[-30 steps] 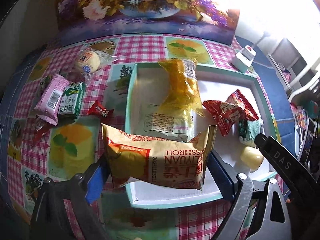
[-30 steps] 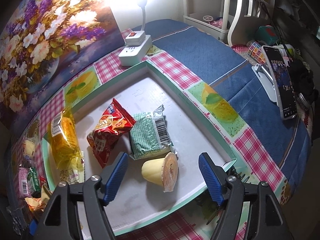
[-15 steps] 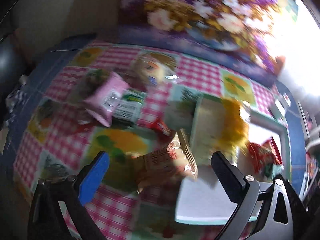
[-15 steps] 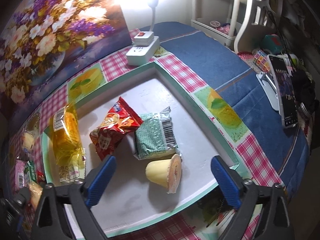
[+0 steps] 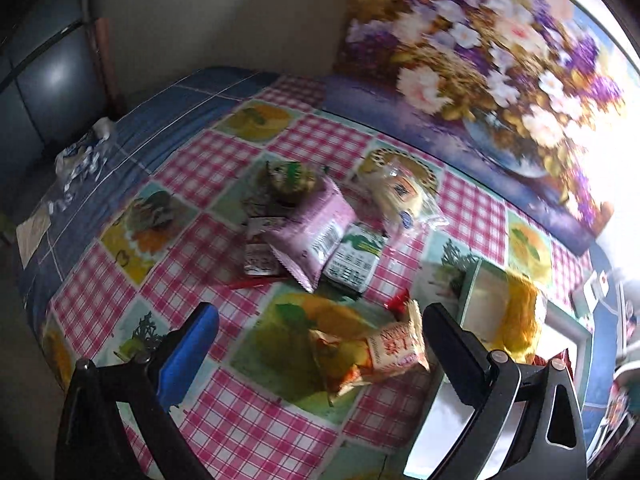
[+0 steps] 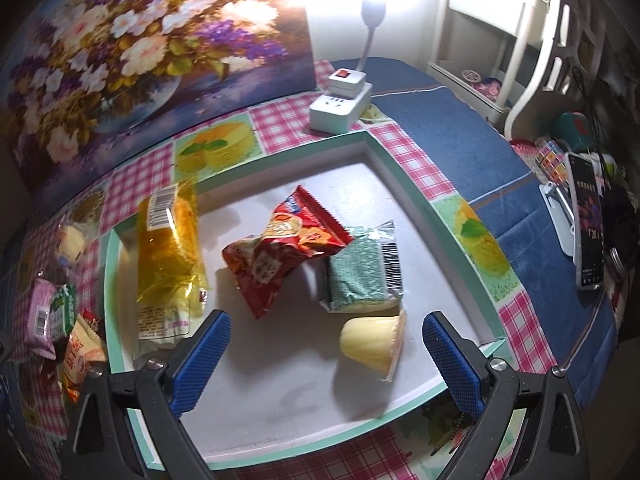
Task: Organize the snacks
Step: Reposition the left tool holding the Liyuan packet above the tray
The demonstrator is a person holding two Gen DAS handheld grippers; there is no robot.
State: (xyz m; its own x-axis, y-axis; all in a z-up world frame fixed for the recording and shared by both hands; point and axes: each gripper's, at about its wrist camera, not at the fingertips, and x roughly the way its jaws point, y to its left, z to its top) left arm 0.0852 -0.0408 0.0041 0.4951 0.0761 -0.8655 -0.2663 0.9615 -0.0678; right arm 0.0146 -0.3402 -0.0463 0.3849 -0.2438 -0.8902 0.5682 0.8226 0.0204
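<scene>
Sorting snacks into the tray [image 6: 404,188]. Both claws are spread and empty: left gripper [image 5: 316,344] over the cloth, right gripper [image 6: 326,344] over the tray. The orange packet [image 5: 372,354] lies on the cloth just beside the tray. Best approach: straddle its short width, pinch mid-body, lift clear of the rim. The pink packet [image 5: 312,236] and green packet [image 5: 354,256] overlap nearby; the jelly cup [image 6: 374,342] occupies the near corner.
</scene>
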